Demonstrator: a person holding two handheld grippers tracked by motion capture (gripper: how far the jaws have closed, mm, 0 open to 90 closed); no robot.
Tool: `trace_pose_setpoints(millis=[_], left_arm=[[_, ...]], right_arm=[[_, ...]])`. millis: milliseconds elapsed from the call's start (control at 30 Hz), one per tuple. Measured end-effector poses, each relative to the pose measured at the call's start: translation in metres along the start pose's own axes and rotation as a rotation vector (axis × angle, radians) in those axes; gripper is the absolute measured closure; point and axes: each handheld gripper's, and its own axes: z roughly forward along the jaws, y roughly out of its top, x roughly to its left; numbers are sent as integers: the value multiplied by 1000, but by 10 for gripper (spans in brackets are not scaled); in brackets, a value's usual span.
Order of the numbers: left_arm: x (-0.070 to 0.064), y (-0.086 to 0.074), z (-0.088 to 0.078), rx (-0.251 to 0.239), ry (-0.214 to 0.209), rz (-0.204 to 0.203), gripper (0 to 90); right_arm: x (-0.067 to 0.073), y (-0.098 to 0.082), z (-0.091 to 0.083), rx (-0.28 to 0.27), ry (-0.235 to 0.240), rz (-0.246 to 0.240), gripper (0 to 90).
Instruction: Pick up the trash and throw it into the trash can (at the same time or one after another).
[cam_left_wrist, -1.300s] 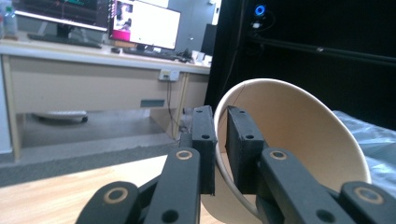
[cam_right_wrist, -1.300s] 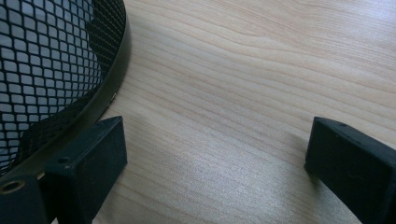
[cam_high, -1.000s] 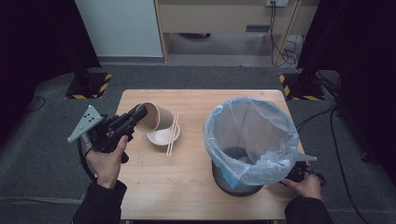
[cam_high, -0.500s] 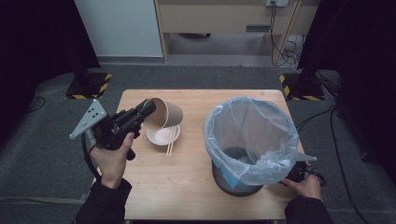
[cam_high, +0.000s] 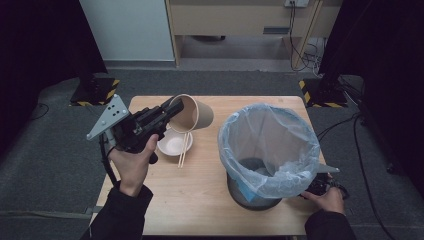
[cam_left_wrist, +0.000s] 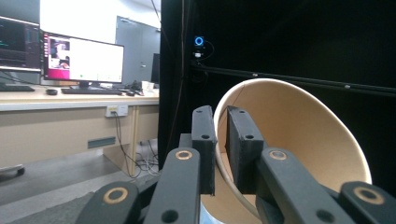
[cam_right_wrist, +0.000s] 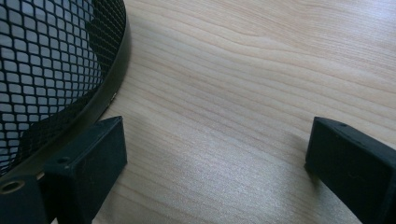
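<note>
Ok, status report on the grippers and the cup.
Left gripper shut on cup rim, cup tilted above bowl. Right gripper open beside bin. Nothing in the way.

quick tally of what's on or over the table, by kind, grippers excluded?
Paper cup, held over the table by its rim: 1
White bowl: 1
Chopsticks, lying across the bowl's rim: 2
Mesh waste bin with a plastic liner: 1
Total: 5
</note>
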Motion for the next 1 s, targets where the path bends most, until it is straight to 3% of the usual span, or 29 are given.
trace_pose_setpoints(millis=[733,1000], left_arm=[[-28,-17,55,46,-94,-14,817],[-39,-32,75,96,-123,-10,817]], right_arm=[[0,0,0,0,0,0,53],[0,0,0,0,1,-1,53]])
